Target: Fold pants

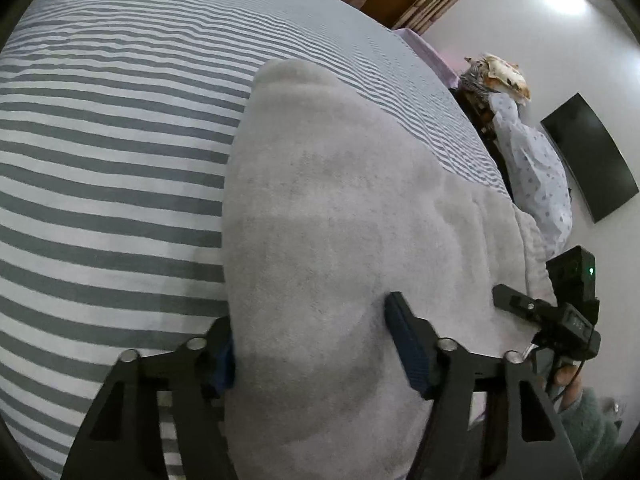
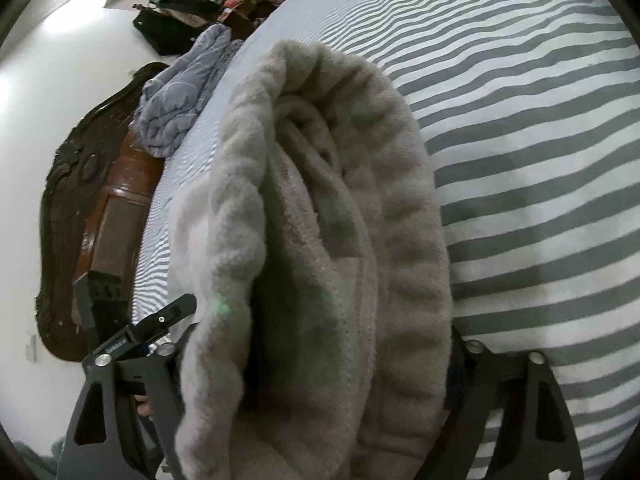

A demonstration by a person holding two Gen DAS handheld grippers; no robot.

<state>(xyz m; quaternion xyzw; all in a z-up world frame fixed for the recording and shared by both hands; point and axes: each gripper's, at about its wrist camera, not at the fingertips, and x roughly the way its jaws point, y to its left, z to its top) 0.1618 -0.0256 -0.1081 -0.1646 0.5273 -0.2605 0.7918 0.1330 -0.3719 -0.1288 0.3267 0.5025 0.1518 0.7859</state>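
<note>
In the left wrist view, the striped bedsheet (image 1: pixel 112 152) fills the left side, grey and white bands running across the mattress. Next comes the left gripper (image 1: pixel 316 344), its fingers spread wide apart; the left finger (image 1: pixel 222 356) sits at the edge of the pants (image 1: pixel 340 200) while the right finger (image 1: pixel 404 340) rests on top of the cloth, so the fabric lies between and under them without being pinched. The pants are pale grey fleece, lying flat on the bed and stretching away from the camera toward a rounded far end. Farther right, only this view shows the right gripper (image 1: pixel 516 304) from outside, low at the near right edge of the pants, with a small green light on the black box above it. Past the bed edge are a patterned light-blue cloth (image 1: pixel 532 168) and a dark flat screen (image 1: pixel 588 156) on the white wall.

The right wrist view begins at left with a carved dark wooden headboard (image 2: pixel 92 200) and a crumpled blue-grey blanket (image 2: pixel 180 92), neither visible from the other camera. The left gripper (image 2: pixel 176 312) pokes in low at left. In the centre the pants (image 2: pixel 320 220) rise bunched in thick ribbed folds, covering the right gripper's (image 2: pixel 320 380) fingertips; I cannot tell whether it is clenched on the cloth. The striped bedsheet (image 2: pixel 540 160) fills the right.
</note>
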